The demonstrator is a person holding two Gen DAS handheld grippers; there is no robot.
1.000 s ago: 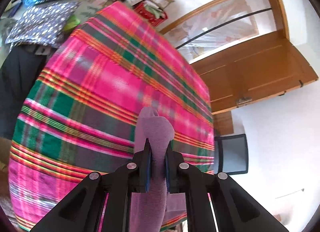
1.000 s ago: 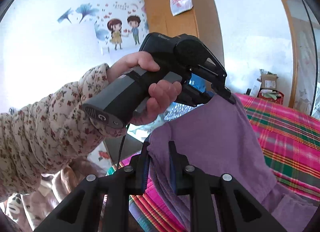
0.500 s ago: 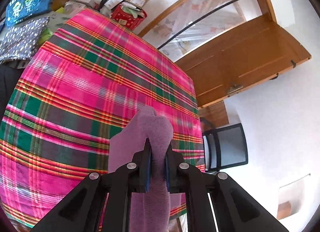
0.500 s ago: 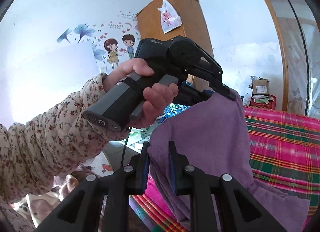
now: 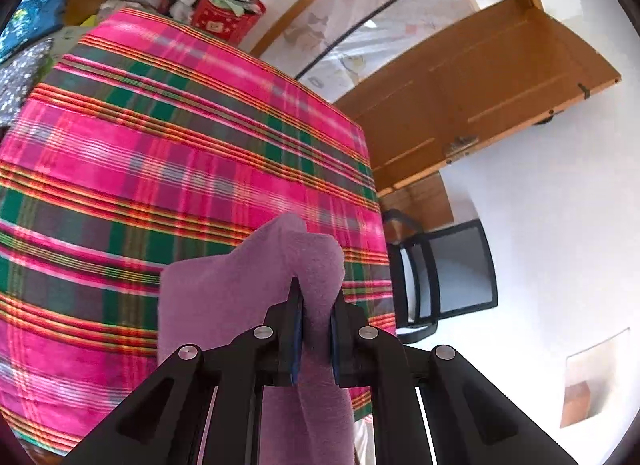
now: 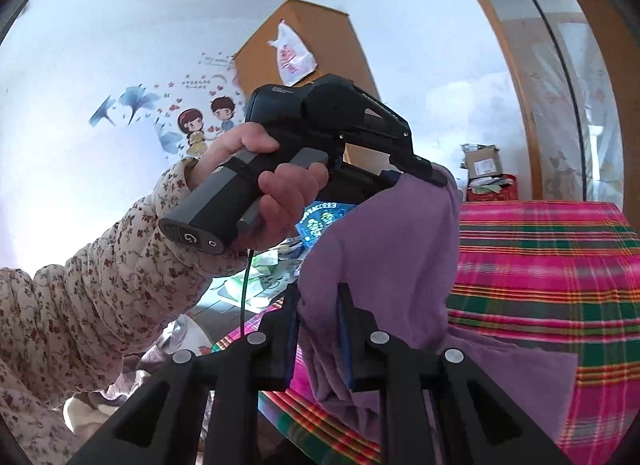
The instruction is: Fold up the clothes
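Observation:
A purple garment [image 6: 384,257] hangs in the air between both grippers, above a bed covered in pink, green and orange plaid [image 5: 168,153]. My left gripper [image 5: 316,301] is shut on one bunched edge of the purple garment [image 5: 308,261]. The right gripper [image 6: 318,305] is shut on another edge, cloth squeezed between its blue pads. In the right wrist view a hand in a floral sleeve [image 6: 100,285] holds the left gripper's grey handle [image 6: 224,201], whose tip pinches the cloth's top corner. The lower part of the garment trails onto the plaid bed [image 6: 552,265].
A black mesh chair [image 5: 444,273] stands past the bed's right edge, below a wooden door [image 5: 472,89]. Boxes and a red basket [image 5: 228,17] crowd the far end. Blue printed and dotted fabrics [image 5: 24,41] lie at the left. A wardrobe [image 6: 304,49] stands behind.
Both grippers have swept sideways and lifted a little with the purple garment, still clamped. More of the cloth now hangs spread at the left of the left gripper.

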